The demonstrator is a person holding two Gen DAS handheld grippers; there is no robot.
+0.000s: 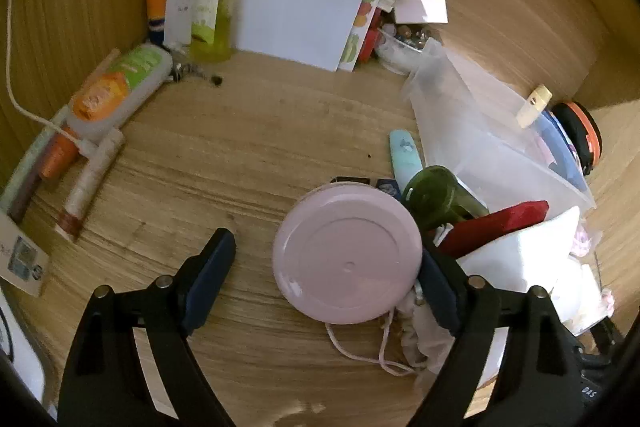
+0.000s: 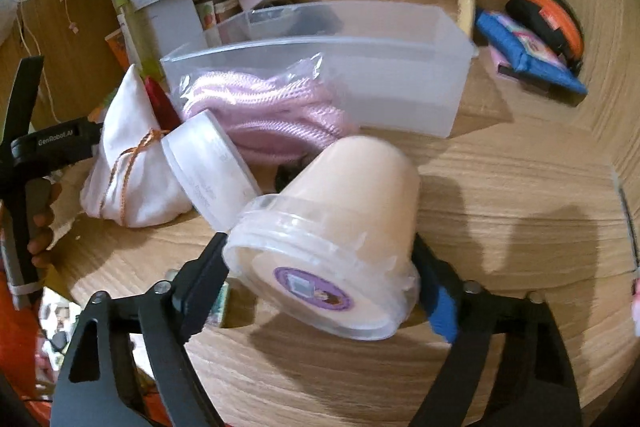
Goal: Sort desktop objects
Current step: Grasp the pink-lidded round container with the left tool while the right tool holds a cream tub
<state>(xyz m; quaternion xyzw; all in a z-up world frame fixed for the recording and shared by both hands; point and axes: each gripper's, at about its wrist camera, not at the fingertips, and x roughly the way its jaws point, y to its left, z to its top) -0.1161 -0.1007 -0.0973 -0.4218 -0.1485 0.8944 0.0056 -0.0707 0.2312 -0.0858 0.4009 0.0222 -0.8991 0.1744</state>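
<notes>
Right claw [image 2: 320, 267] pinching tilted cream lidded plastic tub [image 2: 340, 223], apparently for binning | left claw [image 1: 326, 263] spread beside round pink lid [image 1: 347, 253] on worktop [image 1: 240, 147]

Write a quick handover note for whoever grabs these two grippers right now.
Left gripper: open, its fingers either side of the pink round lid on the desk.
Right gripper: shut on the cream tub, held tilted above the desk.
The clear bin looks empty; the pink cord bag leans against it, the white pouch lies beside.
Left: nearly everything needs sorting.
</notes>
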